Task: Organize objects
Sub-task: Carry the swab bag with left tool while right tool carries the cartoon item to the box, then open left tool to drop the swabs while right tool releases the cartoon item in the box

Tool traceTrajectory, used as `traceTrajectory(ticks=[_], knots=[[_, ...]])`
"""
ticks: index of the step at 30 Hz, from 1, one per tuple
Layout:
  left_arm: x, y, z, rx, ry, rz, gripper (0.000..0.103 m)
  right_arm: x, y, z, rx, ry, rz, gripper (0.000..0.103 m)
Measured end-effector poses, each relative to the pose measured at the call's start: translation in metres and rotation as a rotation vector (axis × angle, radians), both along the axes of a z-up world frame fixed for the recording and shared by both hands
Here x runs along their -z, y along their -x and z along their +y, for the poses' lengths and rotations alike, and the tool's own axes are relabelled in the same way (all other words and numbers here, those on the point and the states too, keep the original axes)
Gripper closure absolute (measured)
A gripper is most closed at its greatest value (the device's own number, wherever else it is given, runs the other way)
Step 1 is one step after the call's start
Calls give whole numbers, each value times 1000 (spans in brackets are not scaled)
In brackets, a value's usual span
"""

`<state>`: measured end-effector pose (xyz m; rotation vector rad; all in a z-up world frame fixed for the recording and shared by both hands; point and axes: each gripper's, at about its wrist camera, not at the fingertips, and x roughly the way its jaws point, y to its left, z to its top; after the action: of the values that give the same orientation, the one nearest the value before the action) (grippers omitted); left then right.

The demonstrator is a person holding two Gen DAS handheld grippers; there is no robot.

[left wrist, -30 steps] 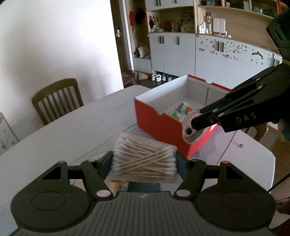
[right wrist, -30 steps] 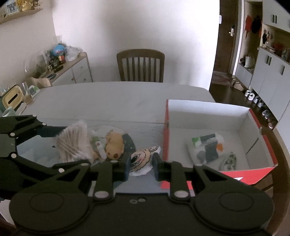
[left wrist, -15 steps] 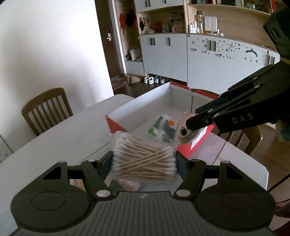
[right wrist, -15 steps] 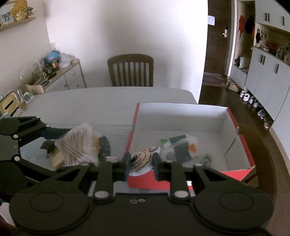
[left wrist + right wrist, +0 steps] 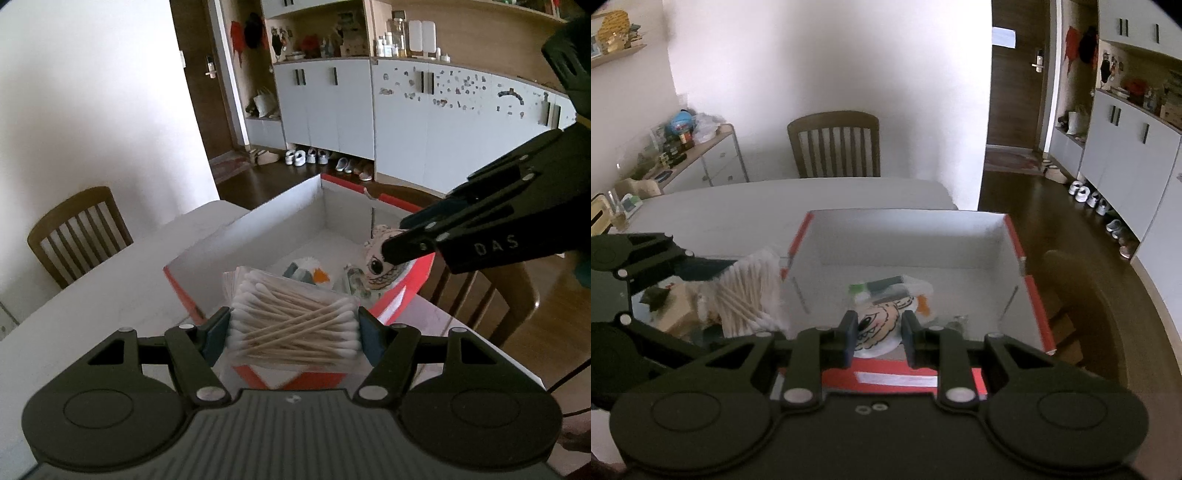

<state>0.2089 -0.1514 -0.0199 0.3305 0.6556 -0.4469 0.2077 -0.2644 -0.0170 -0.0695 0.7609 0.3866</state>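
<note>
My left gripper (image 5: 293,332) is shut on a clear pack of cotton swabs (image 5: 295,328) and holds it above the near corner of the red box (image 5: 188,291). My right gripper (image 5: 875,332) is shut on a round cartoon-face sticker (image 5: 877,326) and holds it over the box's near wall (image 5: 897,378). In the left wrist view the right gripper (image 5: 391,251) shows with the sticker (image 5: 380,267) over the box's right side. In the right wrist view the swab pack (image 5: 746,291) sits left of the box. A wrapped packet (image 5: 890,290) and small items lie inside the box.
The box stands on a white table (image 5: 738,218). More small objects (image 5: 670,312) lie on the table left of the box. Wooden chairs (image 5: 834,144) stand at the table's far side and right edge (image 5: 491,295). Cabinets (image 5: 406,122) line the wall.
Both grippers have moved with their objects toward and over the red box. The sticker went from the table in front of the box to above its inside. The swab pack now hangs at the box's corner.
</note>
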Motion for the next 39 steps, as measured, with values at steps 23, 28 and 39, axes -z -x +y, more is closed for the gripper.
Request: traceTrajectory(ticks=[23,28,39], knots=[[44,-137,-31,-176,-104,179,33,52,-71,-18,-12,46,117,79],[56,-156,-34,-221,-102,245,33,68,-81,-11,-25,81,138,79],[75,-177,-38,-255,-109,323,32,93,-99,0,-51,116,211,79]])
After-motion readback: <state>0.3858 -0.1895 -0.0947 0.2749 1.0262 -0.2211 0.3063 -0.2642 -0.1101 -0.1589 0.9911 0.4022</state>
